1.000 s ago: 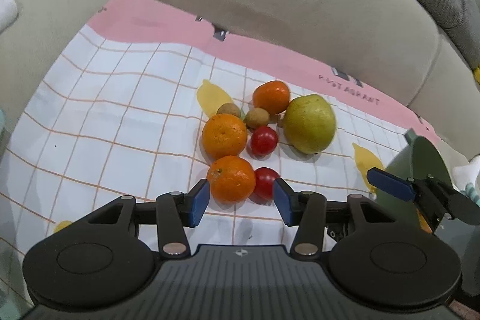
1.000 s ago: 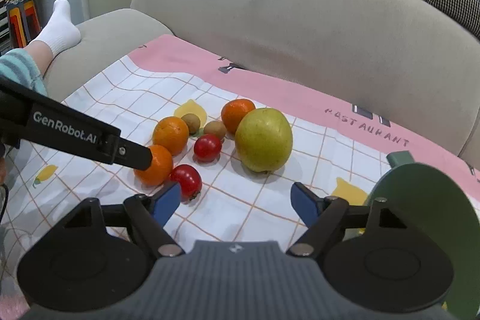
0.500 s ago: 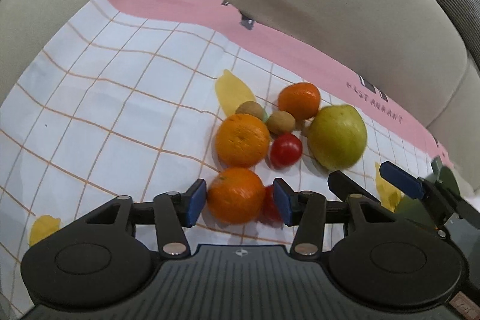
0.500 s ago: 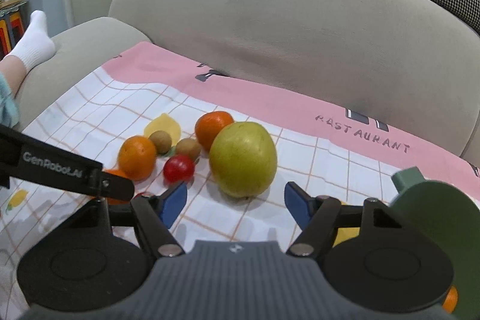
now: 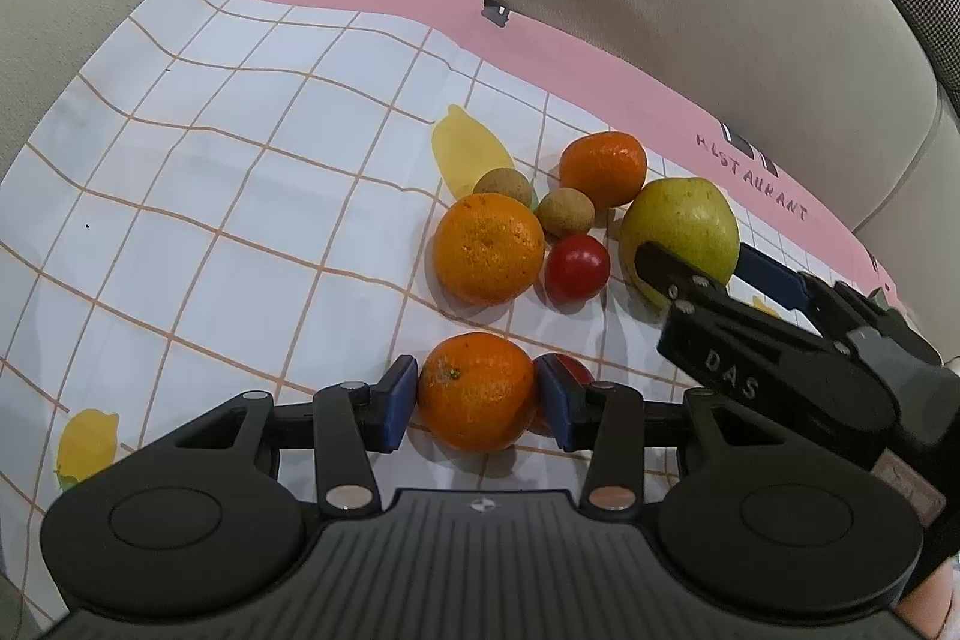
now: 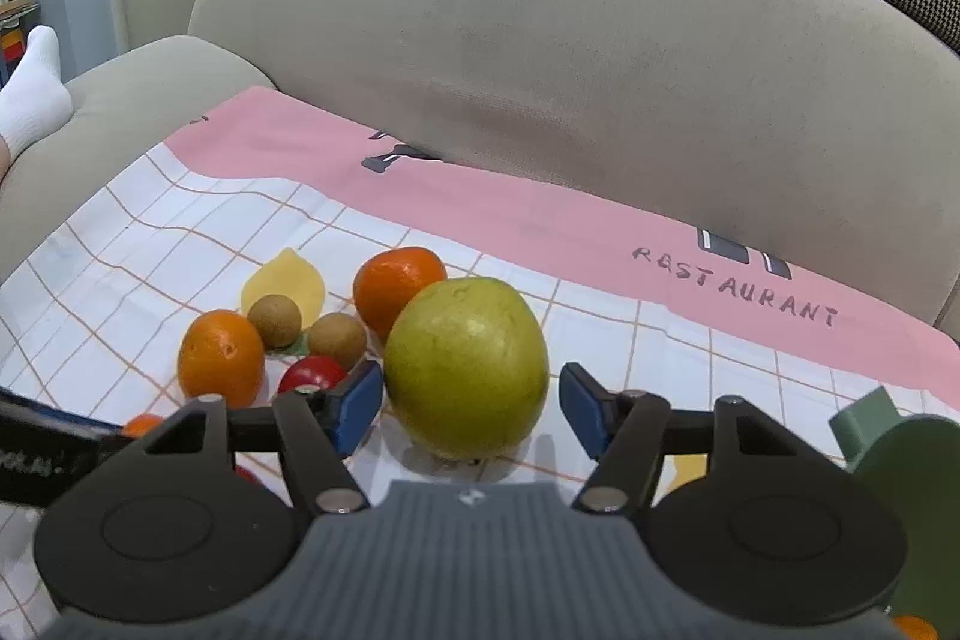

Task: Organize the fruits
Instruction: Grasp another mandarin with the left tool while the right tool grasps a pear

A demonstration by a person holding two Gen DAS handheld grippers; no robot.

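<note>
I have two grippers working at once on the checked cloth (image 5: 240, 196) that lies over the sofa seat (image 6: 600, 70). My left gripper (image 5: 476, 403) is around the nearest orange (image 5: 477, 391); its jaws have just been closing, and the blue pads now sit right at both sides of the fruit, the left pad perhaps with a hair of space. I judge it is almost a grip, but I cannot say it presses firmly. My right gripper (image 6: 474, 406) is around the big green pear (image 6: 467, 394); its jaws also have just been closing, but a clear gap shows at each side, so it holds nothing at present.

The other fruits are in a small group behind: a second orange (image 5: 489, 247), a third orange (image 5: 603, 169), two small brown fruits (image 5: 564, 213), and a red tomato (image 5: 576, 267). Another tomato (image 5: 567, 370) lies just behind my left gripper's right pad, touching the orange or nearly so.

To do this step well, I should close the left jaws slowly and only on the orange, so that the right pad does not pinch the tomato. For the pear, I think the pads should meet its widest part, because it is round, smooth, and heavy and can slip out. The green tray (image 6: 900, 472) at my right is probably where the fruit goes.
</note>
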